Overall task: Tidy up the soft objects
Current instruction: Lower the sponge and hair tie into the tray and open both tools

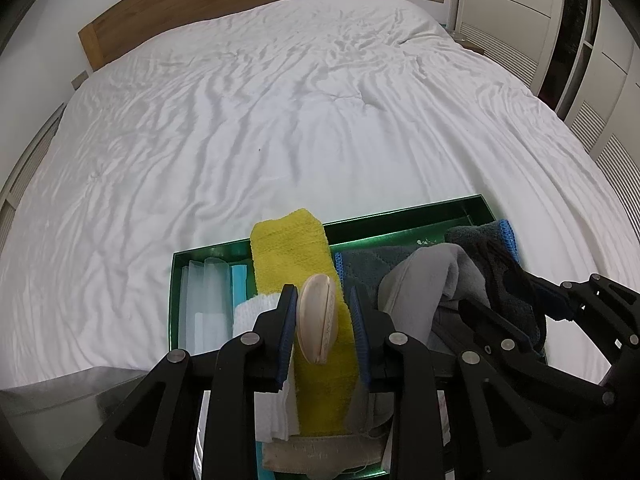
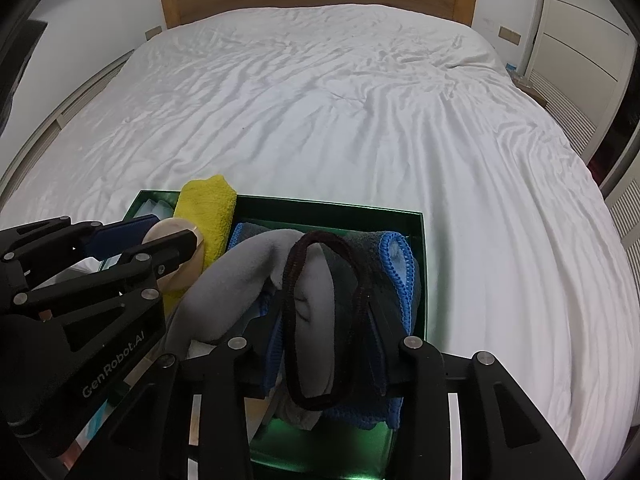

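A green box point(image 1: 400, 216) point(image 2: 332, 205) sits on the white bed, holding soft items. My left gripper point(image 1: 323, 320) point(image 2: 152, 240) is above the box, shut on a beige oval pad point(image 1: 318, 320) point(image 2: 176, 236) over a yellow towel point(image 1: 292, 248) point(image 2: 208, 208). My right gripper point(image 2: 326, 312) point(image 1: 516, 300) is over the box's right half, its jaws stretching a dark elastic band point(image 2: 320, 320) around a grey cloth point(image 2: 256, 276) point(image 1: 420, 284). A dark towel with blue edging point(image 2: 394, 264) point(image 1: 492, 236) lies beneath.
White folded cloth point(image 1: 256, 312) and clear plastic packets point(image 1: 204, 292) fill the box's left part. The wrinkled white bed point(image 1: 280, 120) stretches ahead to a wooden headboard point(image 1: 224, 4). White wardrobe doors point(image 1: 600, 92) stand on the right.
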Demonstrator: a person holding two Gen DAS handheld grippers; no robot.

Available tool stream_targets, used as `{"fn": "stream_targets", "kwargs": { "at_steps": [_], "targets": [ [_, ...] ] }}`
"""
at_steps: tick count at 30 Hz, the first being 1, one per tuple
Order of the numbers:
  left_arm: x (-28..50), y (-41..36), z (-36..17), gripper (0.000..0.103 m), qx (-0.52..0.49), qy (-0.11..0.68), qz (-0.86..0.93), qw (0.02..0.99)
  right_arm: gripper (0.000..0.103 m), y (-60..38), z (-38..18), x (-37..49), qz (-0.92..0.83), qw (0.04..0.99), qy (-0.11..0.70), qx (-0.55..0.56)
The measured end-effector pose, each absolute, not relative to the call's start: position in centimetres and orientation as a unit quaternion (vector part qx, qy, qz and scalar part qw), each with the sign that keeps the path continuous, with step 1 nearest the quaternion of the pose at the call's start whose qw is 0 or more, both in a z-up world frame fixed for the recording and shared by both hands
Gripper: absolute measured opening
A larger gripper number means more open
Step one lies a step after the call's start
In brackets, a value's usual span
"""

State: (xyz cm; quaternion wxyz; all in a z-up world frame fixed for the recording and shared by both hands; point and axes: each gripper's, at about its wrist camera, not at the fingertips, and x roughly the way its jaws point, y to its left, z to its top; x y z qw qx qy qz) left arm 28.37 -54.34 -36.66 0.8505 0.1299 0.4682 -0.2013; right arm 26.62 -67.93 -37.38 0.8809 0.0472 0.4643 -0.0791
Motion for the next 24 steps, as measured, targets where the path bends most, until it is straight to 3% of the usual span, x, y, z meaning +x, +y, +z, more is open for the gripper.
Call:
{"fn": "stream_targets", "kwargs": {
  "at_steps": [9, 11, 13, 17, 24],
  "targets": [
    [28.4, -54.2, -36.7, 0.024, 0.13, 0.472, -0.201, 0.848, 0.041, -67.8, -37.7, 27.1, -0.077, 0.876, 0.473, 0.048],
    [28.4, -54.2, -36.6, 0.032, 0.13, 0.471, -0.197, 0.85, 0.045, -67.8, -37.6, 27.1, -0.076, 0.877, 0.472, 0.048],
    [28.4, -54.0, -36.3, 0.036, 0.124, 0.469, -0.196, 0.852, 0.054, -67.7, -37.3, 27.1, -0.076, 0.879, 0.469, 0.046],
    [28.5, -53.7, -35.9, 0.038, 0.122, 0.47, -0.192, 0.853, 0.059, -67.4, -36.6, 27.1, -0.079, 0.882, 0.463, 0.041],
    [28.7, -52.5, -34.5, 0.048, 0.11, 0.467, -0.18, 0.859, 0.078, -66.5, -35.4, 27.1, -0.087, 0.885, 0.456, 0.03]
  ]
}}
